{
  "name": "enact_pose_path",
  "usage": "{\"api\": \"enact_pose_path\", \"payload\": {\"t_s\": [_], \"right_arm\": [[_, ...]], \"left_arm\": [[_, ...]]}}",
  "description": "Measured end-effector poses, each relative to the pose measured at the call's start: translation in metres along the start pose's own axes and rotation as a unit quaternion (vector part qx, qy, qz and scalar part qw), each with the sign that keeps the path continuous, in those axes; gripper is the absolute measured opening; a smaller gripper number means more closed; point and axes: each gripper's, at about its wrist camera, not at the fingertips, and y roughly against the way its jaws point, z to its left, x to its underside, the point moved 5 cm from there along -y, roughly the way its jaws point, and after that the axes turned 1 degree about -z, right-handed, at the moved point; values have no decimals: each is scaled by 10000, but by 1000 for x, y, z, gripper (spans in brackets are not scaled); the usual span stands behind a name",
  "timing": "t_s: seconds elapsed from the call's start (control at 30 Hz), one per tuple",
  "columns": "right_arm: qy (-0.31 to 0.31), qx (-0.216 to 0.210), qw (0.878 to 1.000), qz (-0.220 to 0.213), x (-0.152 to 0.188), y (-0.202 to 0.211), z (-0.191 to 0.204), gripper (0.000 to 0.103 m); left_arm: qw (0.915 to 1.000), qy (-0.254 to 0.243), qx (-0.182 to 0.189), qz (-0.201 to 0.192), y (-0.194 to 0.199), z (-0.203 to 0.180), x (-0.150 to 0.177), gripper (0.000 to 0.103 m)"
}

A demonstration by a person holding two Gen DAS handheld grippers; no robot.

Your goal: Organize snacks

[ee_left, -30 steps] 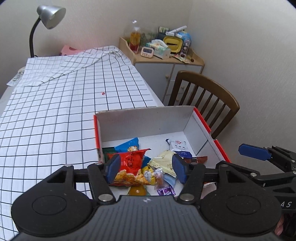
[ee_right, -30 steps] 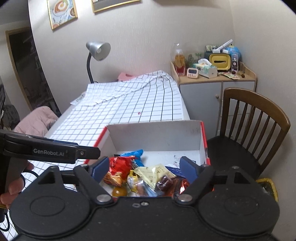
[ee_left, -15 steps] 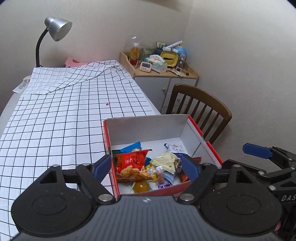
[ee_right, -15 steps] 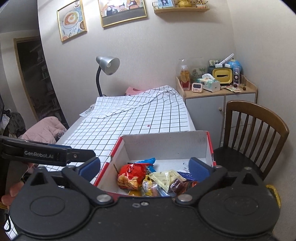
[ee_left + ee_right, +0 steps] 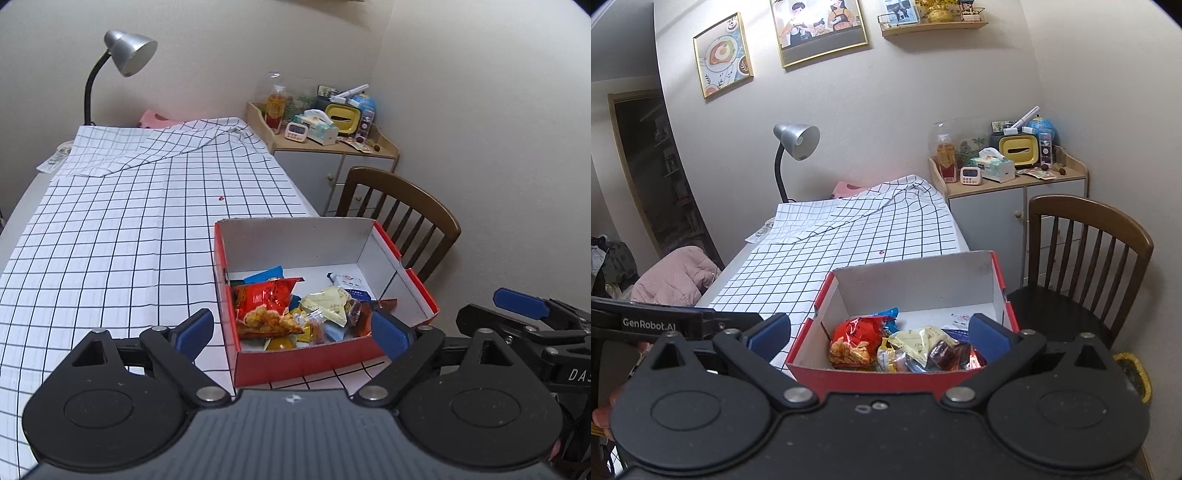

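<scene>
Snacks lie heaped at the near end of a red cardboard box (image 5: 332, 363) on the checked tablecloth (image 5: 110, 240): red chip bag (image 5: 264, 308), pale yellow packet (image 5: 328, 304), small wrapped sweets, labels too blurred to read. Left gripper (image 5: 291, 332) and right gripper (image 5: 879, 332) both hover before the box, jaws spread wide, gripping nothing. Wooden chair (image 5: 1086, 258) stands beside the table

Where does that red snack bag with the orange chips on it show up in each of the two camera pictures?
Left wrist view: the red snack bag lies at the near left of the red box, a little left of picture centre.
Right wrist view: the red snack bag lies at the near left of the box, low and left of centre.
Shared landmark: the silver desk lamp behind the checked table.
</scene>
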Motion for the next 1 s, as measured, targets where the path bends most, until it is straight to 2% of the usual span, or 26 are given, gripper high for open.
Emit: {"api": "enact_pose_path", "payload": {"t_s": [0.5,1.0], "right_arm": [[3,82,9999,-117,-1,8,1,103],[10,33,10000,-14,0,4,-1,103]], "left_arm": [[9993,-111,-288,-199,16,-10,5,92],[9991,-185,-360,-108,16,-17,5,92]]}}
